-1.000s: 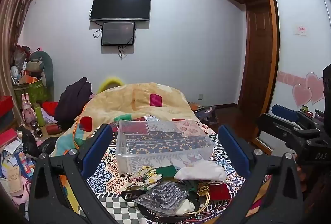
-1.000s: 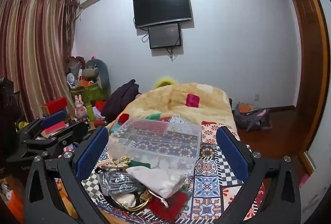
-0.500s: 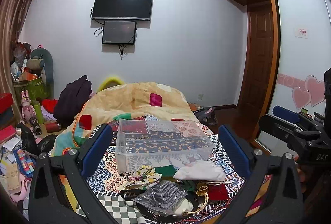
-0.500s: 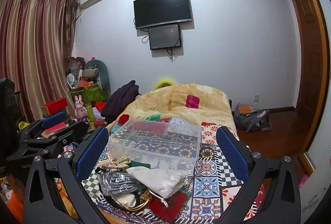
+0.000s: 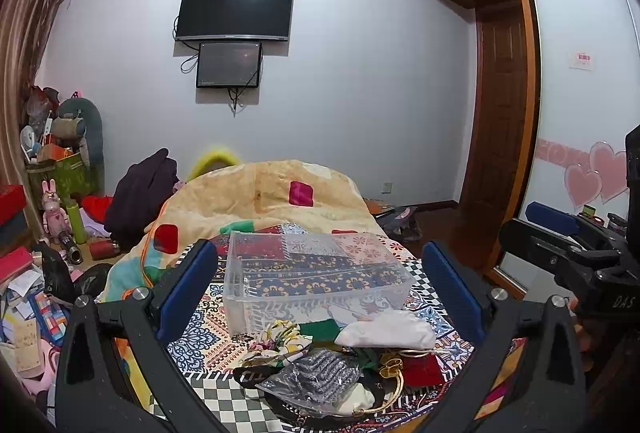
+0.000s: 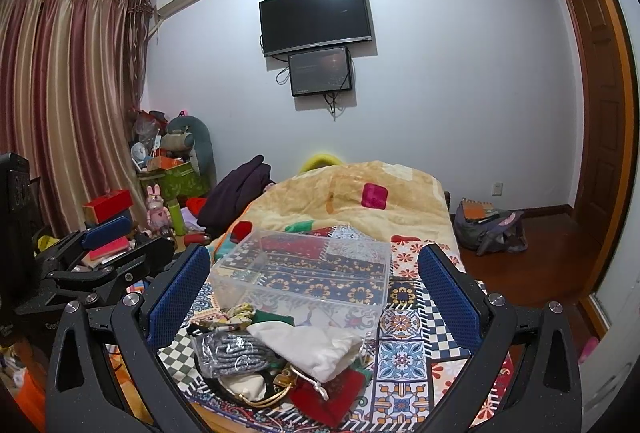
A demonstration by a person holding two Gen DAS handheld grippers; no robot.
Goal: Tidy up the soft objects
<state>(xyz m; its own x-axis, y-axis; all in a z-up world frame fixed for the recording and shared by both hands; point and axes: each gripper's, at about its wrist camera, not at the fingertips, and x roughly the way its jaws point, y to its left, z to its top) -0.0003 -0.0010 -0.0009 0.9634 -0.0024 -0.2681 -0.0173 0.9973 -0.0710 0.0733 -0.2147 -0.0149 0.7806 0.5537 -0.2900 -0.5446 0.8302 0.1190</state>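
A clear plastic box [image 5: 312,277] [image 6: 308,273] stands empty on a patterned cloth. In front of it lies a heap of soft things: a white drawstring pouch [image 5: 386,325] [image 6: 316,347], a grey knit piece in a clear bag [image 5: 320,377] [image 6: 230,351], a floral scrunchie [image 5: 276,335], green and red cloths. My left gripper [image 5: 320,273] is open and empty above the heap. My right gripper [image 6: 314,275] is open and empty, also above the heap. Each gripper shows at the edge of the other's view.
The patterned cloth [image 6: 408,345] covers a table at the foot of a bed with a yellow quilt [image 5: 260,193]. Cluttered boxes and toys [image 6: 160,185] stand at the left. A bag [image 6: 488,229] lies on the wooden floor at the right, near a wardrobe [image 5: 500,113].
Both views have shifted only slightly. The box and the heap have not moved, and both grippers stay open.
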